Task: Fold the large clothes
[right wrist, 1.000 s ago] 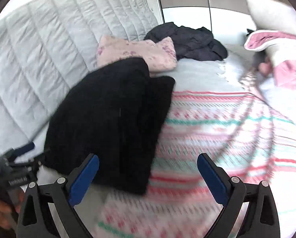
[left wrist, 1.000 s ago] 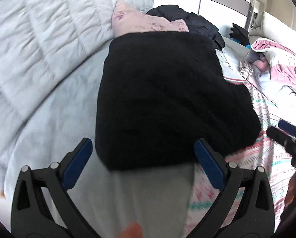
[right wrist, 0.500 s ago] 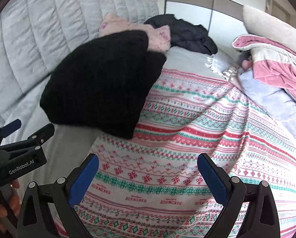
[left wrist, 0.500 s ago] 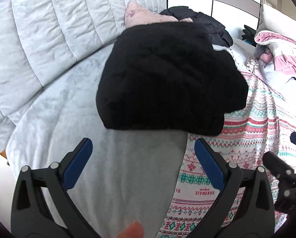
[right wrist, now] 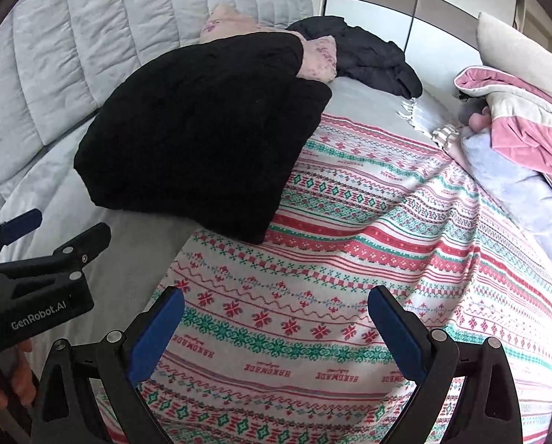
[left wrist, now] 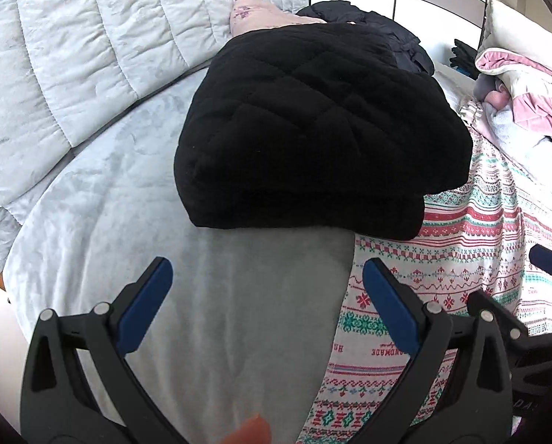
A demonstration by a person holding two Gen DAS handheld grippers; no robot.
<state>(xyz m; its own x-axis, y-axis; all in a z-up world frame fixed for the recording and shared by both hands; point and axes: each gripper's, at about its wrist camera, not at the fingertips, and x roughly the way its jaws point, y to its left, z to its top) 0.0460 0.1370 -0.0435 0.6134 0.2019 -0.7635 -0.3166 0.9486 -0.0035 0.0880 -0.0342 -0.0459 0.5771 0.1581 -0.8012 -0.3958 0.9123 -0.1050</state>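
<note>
Garment folded, long axis seemingly toward headboard.

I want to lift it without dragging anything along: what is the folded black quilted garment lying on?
The folded black quilted garment rests partly on grey bedding, partly on the patterned red-and-green blanket. Its far end leans on a pink floral bundle. Anything beneath its middle is covered.

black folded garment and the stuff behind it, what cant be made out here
- Pink floral garment: in the left wrist view mostly hidden behind the black folded garment.
- Dark clothes pile: item count unclear in the right wrist view, too bunched.
- Patterned blanket: near end cut off by the frame edge.
</note>
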